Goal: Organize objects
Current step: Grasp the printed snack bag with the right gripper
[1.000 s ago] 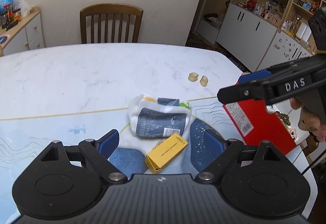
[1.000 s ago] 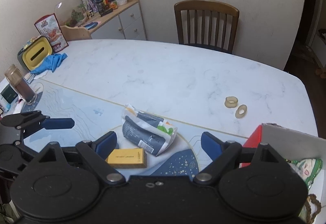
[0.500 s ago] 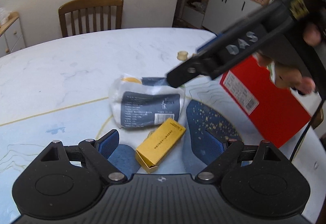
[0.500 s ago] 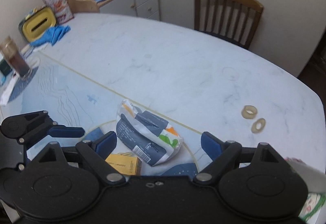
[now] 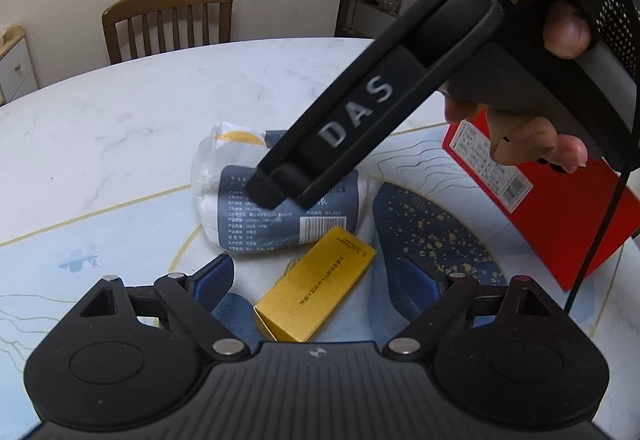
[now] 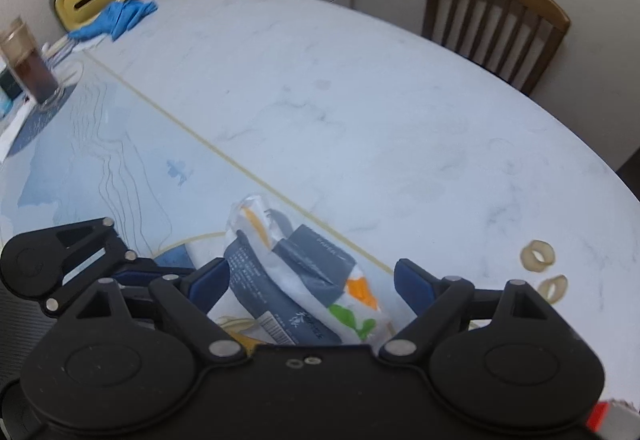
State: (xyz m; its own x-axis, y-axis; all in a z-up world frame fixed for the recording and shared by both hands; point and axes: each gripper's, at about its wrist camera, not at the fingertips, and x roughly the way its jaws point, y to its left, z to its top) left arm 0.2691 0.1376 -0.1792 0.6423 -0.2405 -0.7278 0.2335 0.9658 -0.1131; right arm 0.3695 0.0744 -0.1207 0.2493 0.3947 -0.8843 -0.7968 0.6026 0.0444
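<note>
1. The tissue pack [image 5: 280, 216] is a soft plastic packet, white with a dark grey printed panel, a barcode and yellow, orange and green patches. It lies flat on its side on the table, partly on the blue patterned mat.
2. The yellow box [image 5: 316, 294] is a small, long carton with a line of black print. It lies flat just beside the tissue pack, one end flap slightly open.
3. The red box [image 5: 560, 216] is large, with a white label, and sits well right of both.
</note>
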